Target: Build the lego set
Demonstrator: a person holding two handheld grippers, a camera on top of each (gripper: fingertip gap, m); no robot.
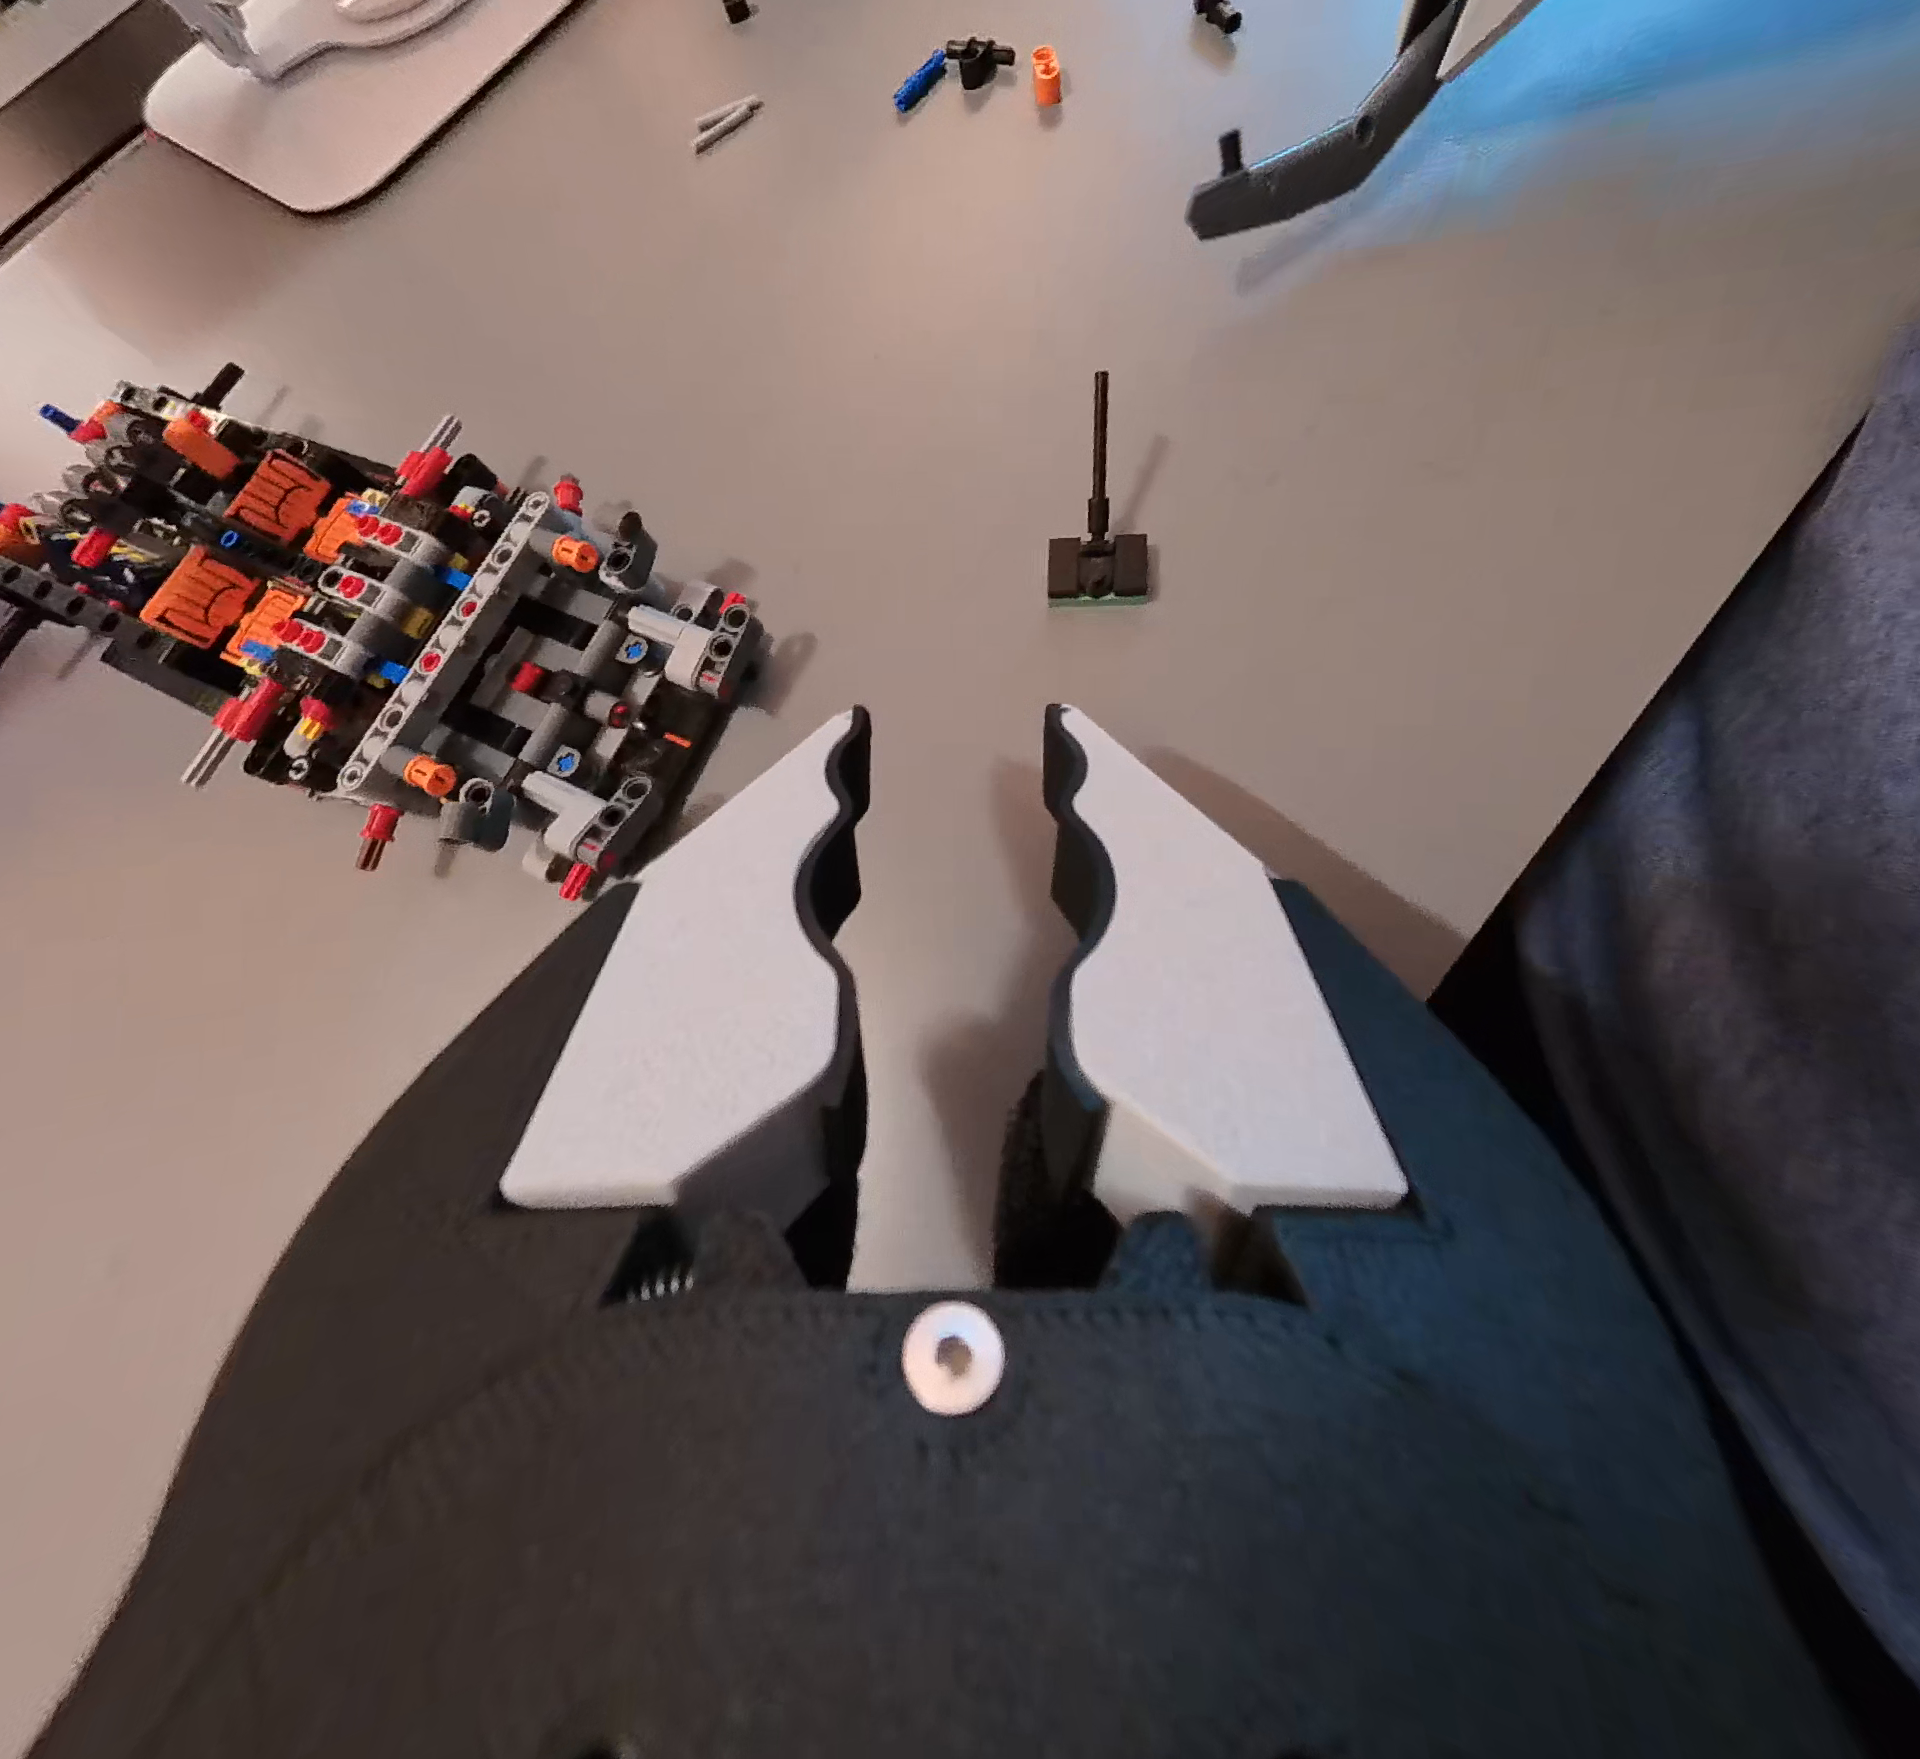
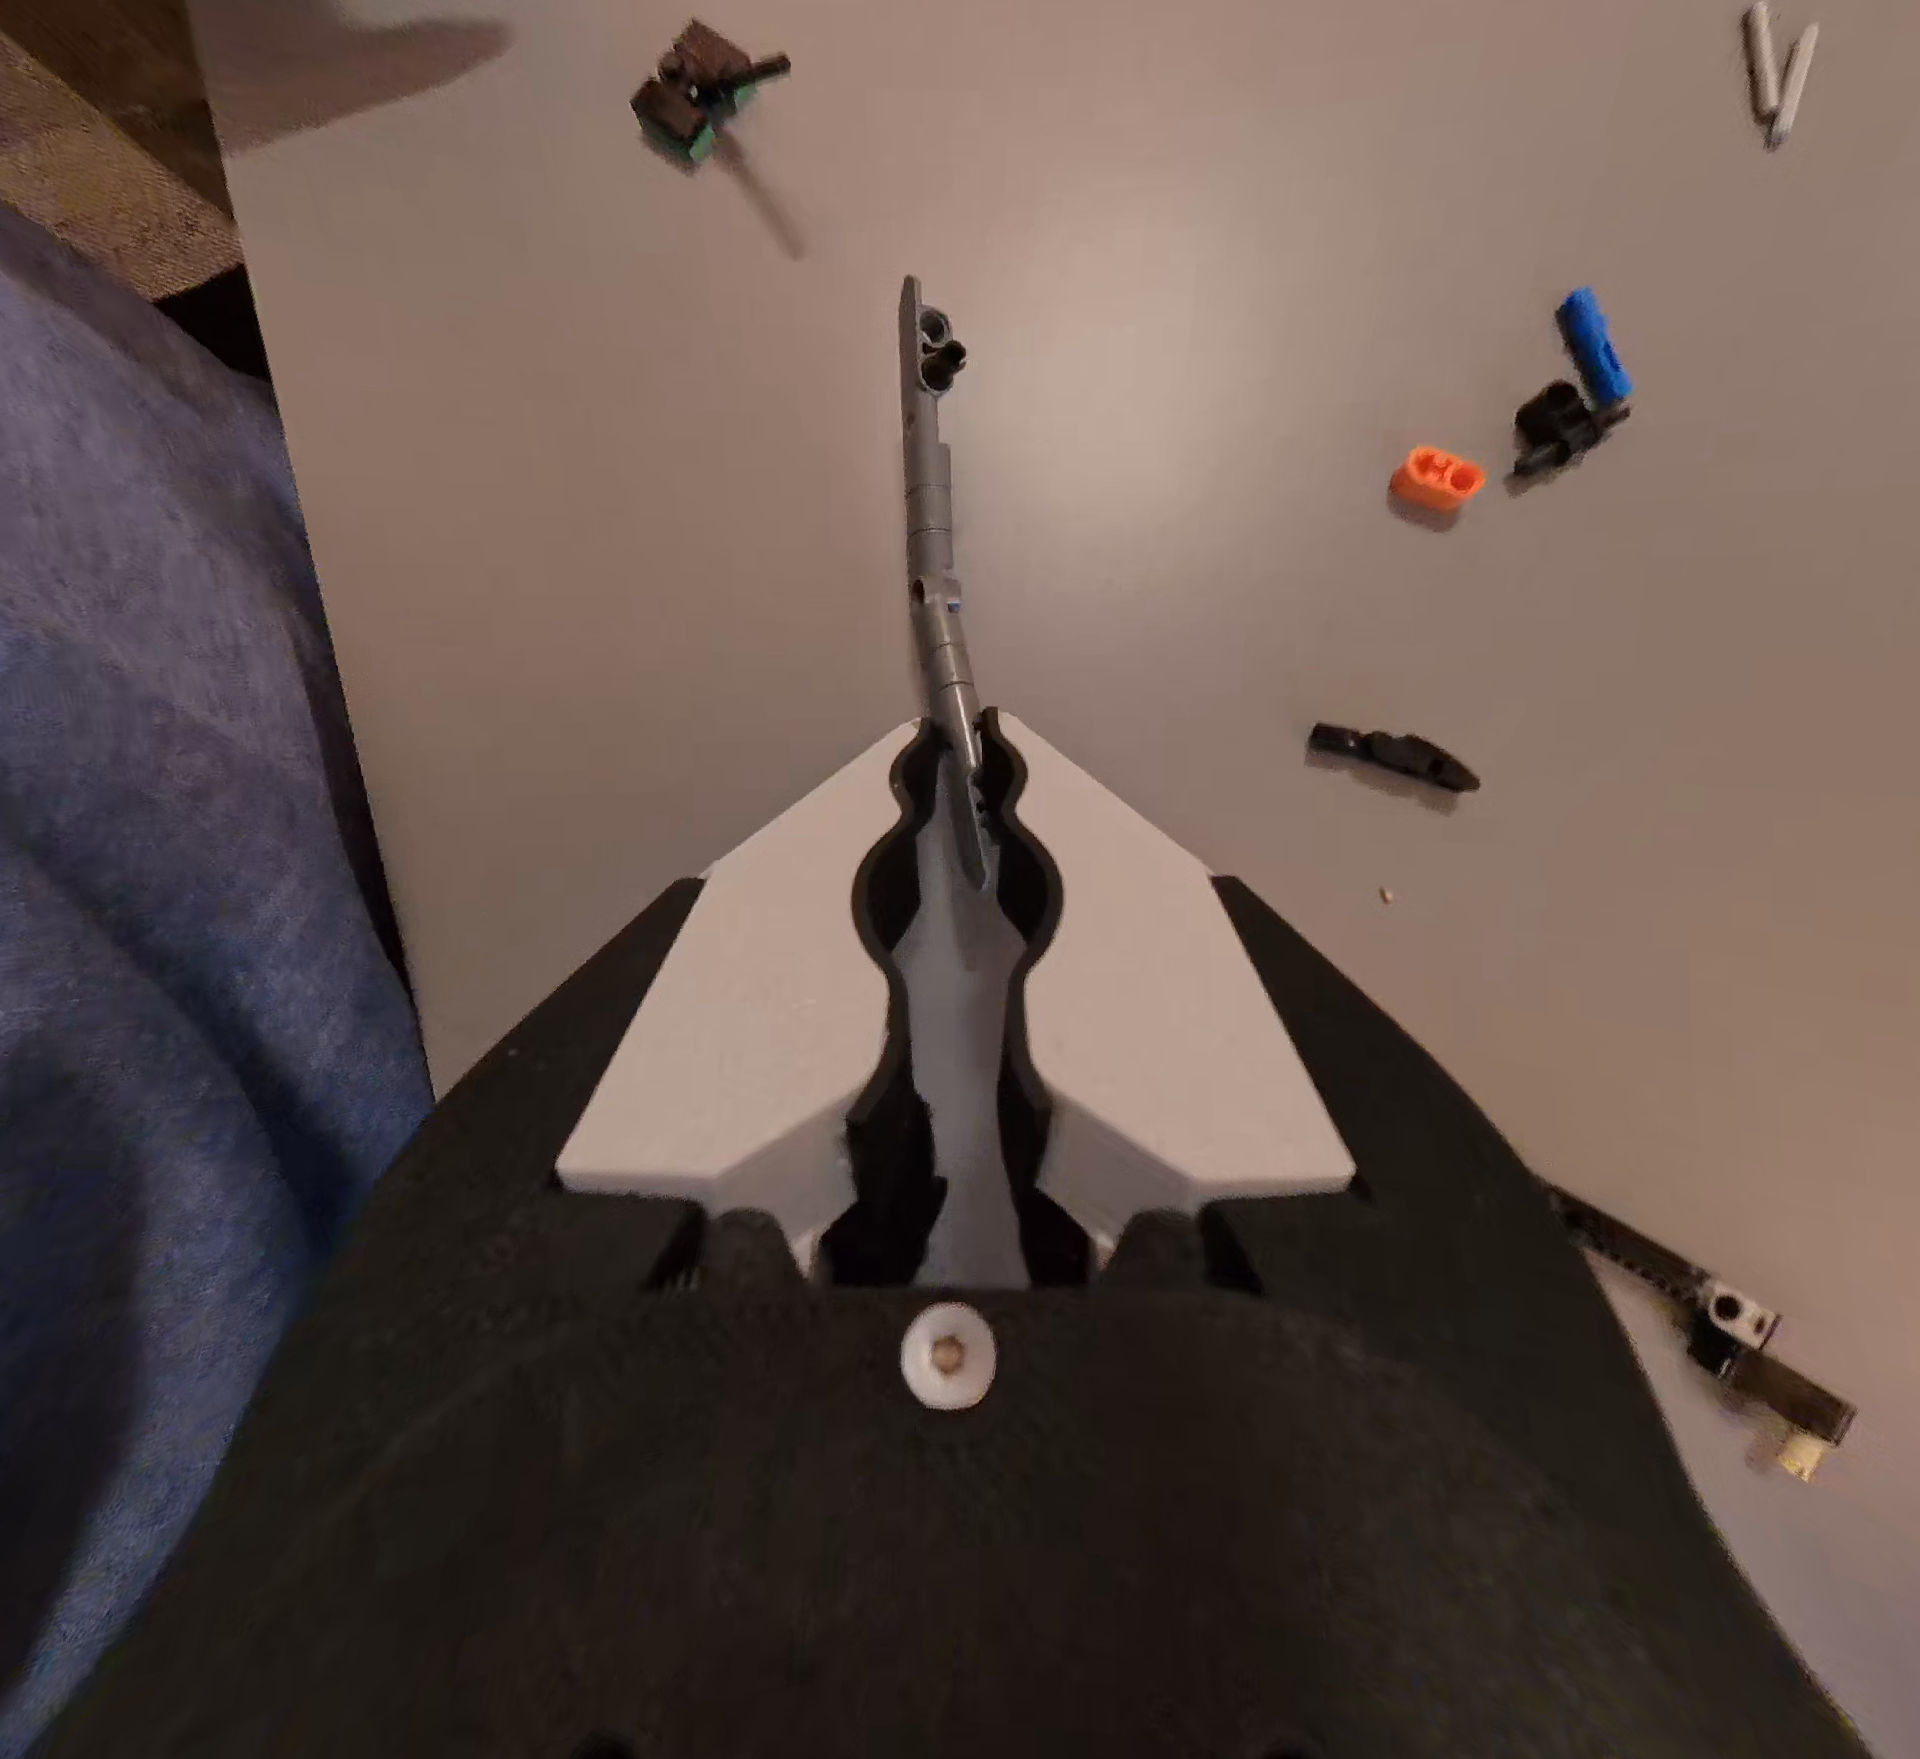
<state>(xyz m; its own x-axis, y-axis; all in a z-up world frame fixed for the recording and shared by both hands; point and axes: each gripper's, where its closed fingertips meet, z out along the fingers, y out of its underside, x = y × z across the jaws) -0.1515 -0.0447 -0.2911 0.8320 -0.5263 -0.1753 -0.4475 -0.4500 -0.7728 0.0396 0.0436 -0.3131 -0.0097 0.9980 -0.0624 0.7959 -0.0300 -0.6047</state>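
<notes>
A half-built lego model (image 1: 395, 639) of grey, black, orange and red parts lies on the grey table, left of my left gripper (image 1: 956, 722). That gripper is open and empty, near the table's edge. A black axle on a small black and green block (image 1: 1099, 556) stands just ahead of it. My right gripper (image 2: 956, 733) is shut on a long grey panel piece (image 2: 935, 514) that carries black pins at its far end, held above the table. The same piece shows in the left wrist view (image 1: 1320, 161), held by the right gripper at the upper right.
Loose parts lie on the table: an orange connector (image 2: 1436, 481), a blue pin (image 2: 1595, 343), a black connector (image 2: 1558, 426), a black curved part (image 2: 1392, 755), two grey axles (image 2: 1779, 70), and a black beam assembly (image 2: 1714, 1325). A monitor stand (image 1: 395, 5) is far left. A person's blue clothing (image 1: 1766, 982) borders the table edge. The tips of one gripper are about 20 cm away from the tips of the other.
</notes>
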